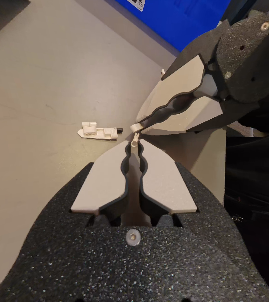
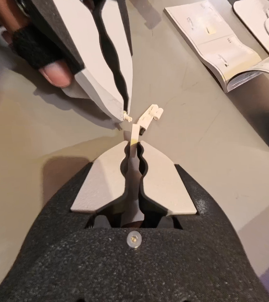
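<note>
Left tool [image 1: 134, 141] clenches a small white pin [image 1: 135, 139] just before right tool [image 2: 133, 142], which grips a flat white beam [image 2: 134, 134], apparently for mating; white assembly [image 1: 97, 131] on counter [image 1: 40, 98] left.

Small white plastic pin [image 1: 135, 140]: its rear end is hidden between the left gripper [image 1: 134, 142] fingertips; fine detail is too small to tell.
Flat white plastic strip [image 2: 134, 135]: its back end is hidden in the right gripper [image 2: 133, 143]; its far end is too small to read in shape.
Small white block assembly on a flat plate [image 1: 97, 131]: the far side is hidden behind its own blocks.
Open paper booklet [image 2: 212, 42]: cut off by the right edge of the right wrist view.
Blue panel [image 1: 171, 22]: cut off by the top edge of the left wrist view.
Person's hand in a black fingerless glove [image 2: 49, 65]: blurred, and cut off at the upper left corner.
</note>
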`<state>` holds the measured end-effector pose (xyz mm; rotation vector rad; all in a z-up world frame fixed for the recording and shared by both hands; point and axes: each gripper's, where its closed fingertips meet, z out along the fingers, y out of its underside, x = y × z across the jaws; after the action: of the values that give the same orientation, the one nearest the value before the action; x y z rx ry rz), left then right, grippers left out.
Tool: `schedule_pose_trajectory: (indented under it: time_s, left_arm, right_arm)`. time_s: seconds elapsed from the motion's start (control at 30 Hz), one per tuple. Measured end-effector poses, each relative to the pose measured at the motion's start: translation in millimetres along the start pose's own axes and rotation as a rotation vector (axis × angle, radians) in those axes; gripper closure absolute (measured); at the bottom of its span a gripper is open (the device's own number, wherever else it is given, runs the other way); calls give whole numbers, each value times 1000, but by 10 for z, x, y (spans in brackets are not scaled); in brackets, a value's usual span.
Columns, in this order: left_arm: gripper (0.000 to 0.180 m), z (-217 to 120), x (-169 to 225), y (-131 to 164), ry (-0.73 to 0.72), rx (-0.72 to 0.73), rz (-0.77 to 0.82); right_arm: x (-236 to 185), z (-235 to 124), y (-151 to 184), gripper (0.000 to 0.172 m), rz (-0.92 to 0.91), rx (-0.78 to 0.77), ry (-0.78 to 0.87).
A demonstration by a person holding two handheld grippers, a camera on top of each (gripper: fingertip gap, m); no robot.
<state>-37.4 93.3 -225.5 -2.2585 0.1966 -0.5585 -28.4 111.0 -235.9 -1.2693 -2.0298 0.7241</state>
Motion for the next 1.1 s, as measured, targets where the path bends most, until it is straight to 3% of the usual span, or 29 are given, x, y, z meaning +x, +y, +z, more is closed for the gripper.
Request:
schedule_pose_trajectory:
  time_s: [0.17, 0.4, 0.8, 0.9, 1.0, 1.1]
  left_arm:
    - [173, -2, -7, 0, -12, 3, 13]
    - [173, -19, 1, -8, 18, 19, -10]
    - [173, -33, -7, -14, 27, 28, -23]
    - [173, -35, -9, -12, 26, 28, -23]
    - [173, -37, -14, -12, 27, 28, -23]
    - [173, -33, 8, -6, 43, 26, -27]
  right_arm:
    - [17, -33, 116, 164, -160, -137, 44]
    - [0, -51, 180, 163, -85, -197, -59]
    - [5, -1, 179, 140, 95, -261, -189]
    - [-21, 13, 163, 143, 93, -275, -195]
    - [-23, 14, 165, 163, 84, -278, -166]
    - [-23, 11, 165, 164, 61, -282, -144]
